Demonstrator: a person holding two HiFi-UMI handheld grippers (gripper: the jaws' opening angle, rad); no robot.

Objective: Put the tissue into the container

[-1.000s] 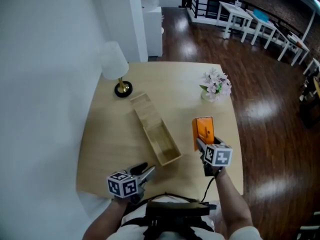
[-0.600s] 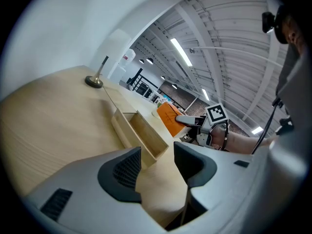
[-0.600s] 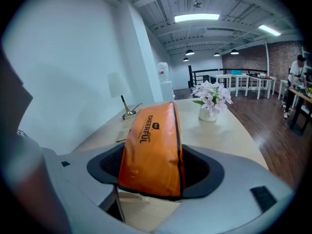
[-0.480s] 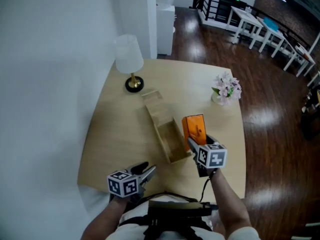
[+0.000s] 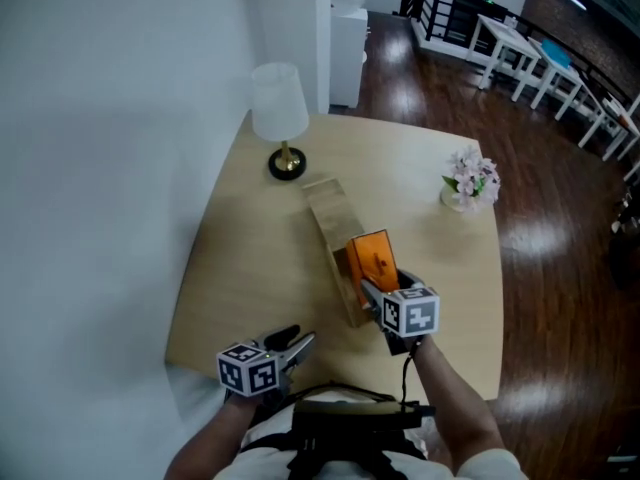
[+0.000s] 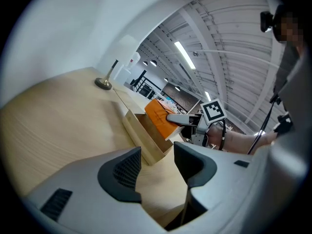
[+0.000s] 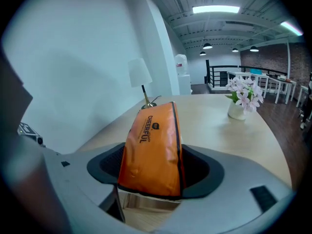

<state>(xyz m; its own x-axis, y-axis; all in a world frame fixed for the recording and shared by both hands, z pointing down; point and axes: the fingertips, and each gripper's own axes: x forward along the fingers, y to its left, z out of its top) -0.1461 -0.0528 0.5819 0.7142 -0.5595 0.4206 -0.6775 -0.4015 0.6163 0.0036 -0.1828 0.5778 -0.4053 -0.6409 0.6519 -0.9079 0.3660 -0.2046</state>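
An orange tissue pack [image 5: 372, 258] stands upright between the jaws of my right gripper [image 5: 372, 280], which is shut on it. The pack hangs over the near end of the long open wooden container [image 5: 328, 213] in the middle of the table. In the right gripper view the tissue pack [image 7: 153, 147] fills the gap between the pads, and the container's near end shows under it. My left gripper [image 5: 292, 343] is at the table's front edge, open and holding nothing. In the left gripper view the container [image 6: 141, 133] and the tissue pack [image 6: 158, 117] lie ahead of it.
A white-shaded lamp [image 5: 279, 118] on a brass foot stands at the table's far left, beyond the container. A small vase of pink flowers [image 5: 470, 180] sits at the far right. The round table [image 5: 240, 258] meets a white wall on the left, with dark wood floor to the right.
My right gripper has carried the orange pack leftward, from beside the container to above its near end. The left gripper stays low at the front edge.
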